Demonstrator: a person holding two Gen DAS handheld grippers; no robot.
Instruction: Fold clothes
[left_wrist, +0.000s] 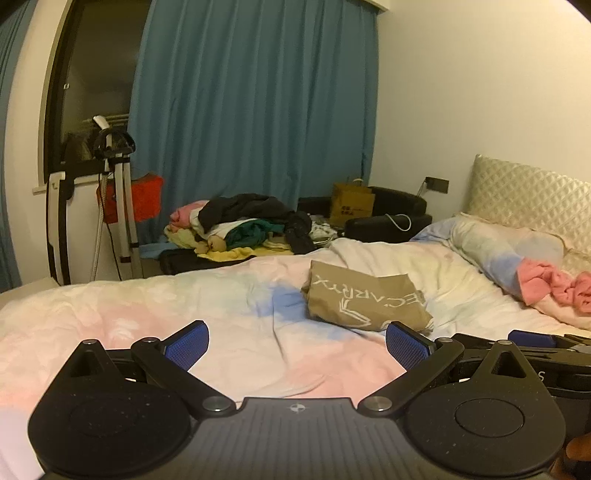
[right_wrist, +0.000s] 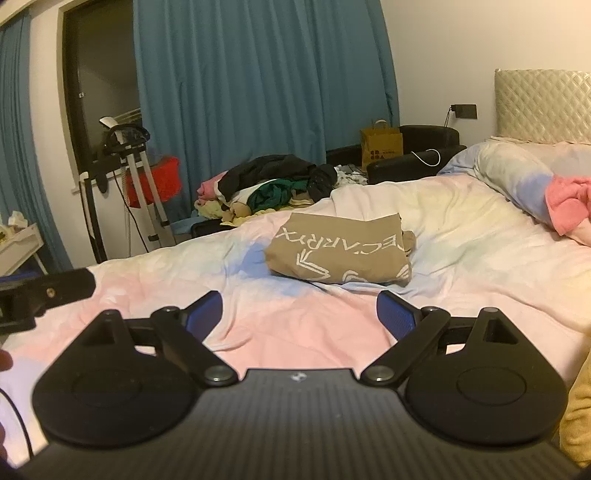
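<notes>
Both grippers, left (left_wrist: 297, 343) and right (right_wrist: 300, 312), jaws wide and empty, bare duvet (left_wrist: 110, 317) short of folded tan garment (right_wrist: 340, 254)

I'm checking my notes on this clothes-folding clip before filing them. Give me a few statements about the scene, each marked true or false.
1. The tan garment with white lettering lies folded on the bed. True.
2. The right gripper is clamped on the tan garment. False: its jaws stand open and empty, short of it.
3. The left gripper is open. True.
4. The curtain is red. False: it is blue.
5. A pile of clothes lies beyond the bed. True.
</notes>
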